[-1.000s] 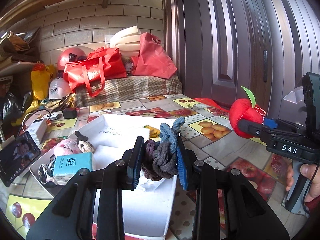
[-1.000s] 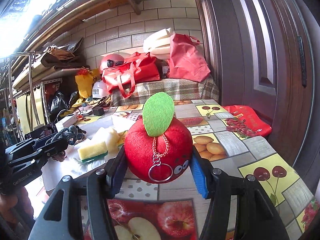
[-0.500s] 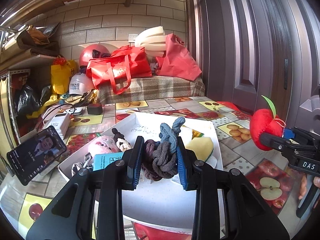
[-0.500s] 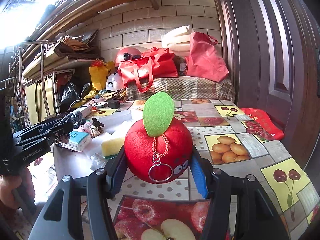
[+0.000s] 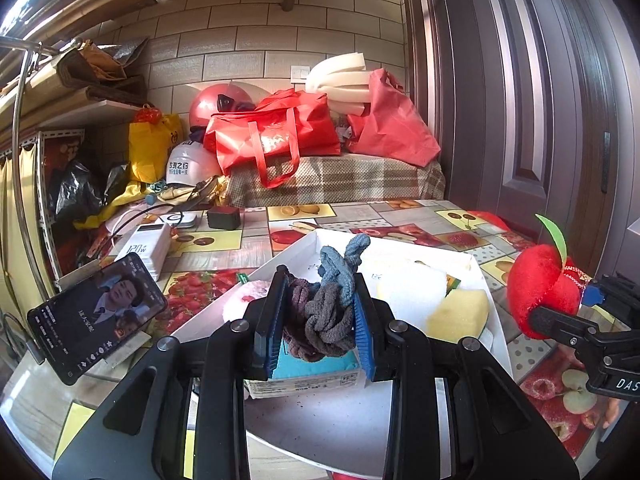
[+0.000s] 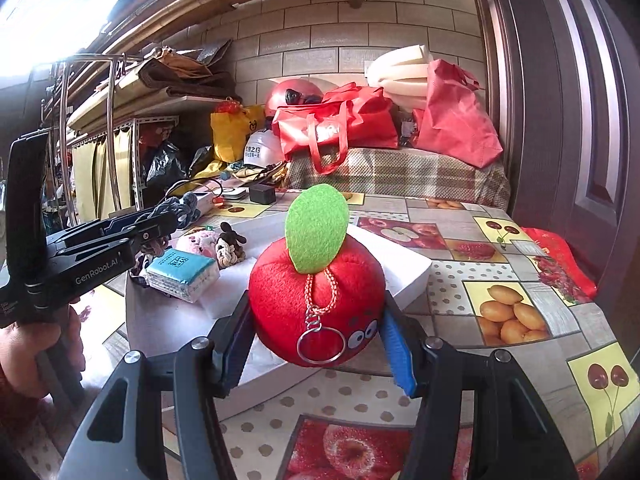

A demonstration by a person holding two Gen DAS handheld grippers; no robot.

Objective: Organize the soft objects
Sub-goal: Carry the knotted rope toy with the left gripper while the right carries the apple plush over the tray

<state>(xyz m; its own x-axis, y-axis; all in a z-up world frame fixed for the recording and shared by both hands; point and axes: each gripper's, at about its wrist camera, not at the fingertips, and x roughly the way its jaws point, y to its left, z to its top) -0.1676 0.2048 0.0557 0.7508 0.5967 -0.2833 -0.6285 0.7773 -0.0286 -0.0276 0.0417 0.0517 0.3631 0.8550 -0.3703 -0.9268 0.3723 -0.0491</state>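
Note:
My left gripper [image 5: 318, 320] is shut on a knotted rope toy [image 5: 326, 300] of brown, grey and blue cord, held above the white tray [image 5: 496, 344]. My right gripper [image 6: 316, 344] is shut on a red plush apple [image 6: 316, 300] with a green leaf and a key ring, held above the tray's right side; it also shows in the left wrist view [image 5: 540, 292]. In the tray lie a teal tissue pack [image 6: 182, 274], a pink plush [image 6: 196, 240], a small plush figure [image 6: 230, 246] and yellow sponges [image 5: 460, 312].
A phone [image 5: 96, 312] stands propped at the left of the tray. A white power bank [image 5: 146, 248] and a black box [image 5: 223, 218] lie behind on the fruit-print tablecloth [image 6: 500, 312]. Red bags [image 5: 276, 136] sit on a covered bench at the back. A dark door [image 5: 540, 100] is at right.
Both grippers have pulled back and to the left while keeping hold of their toys. The tray now sits further ahead, with the tissue pack just below my left fingers.

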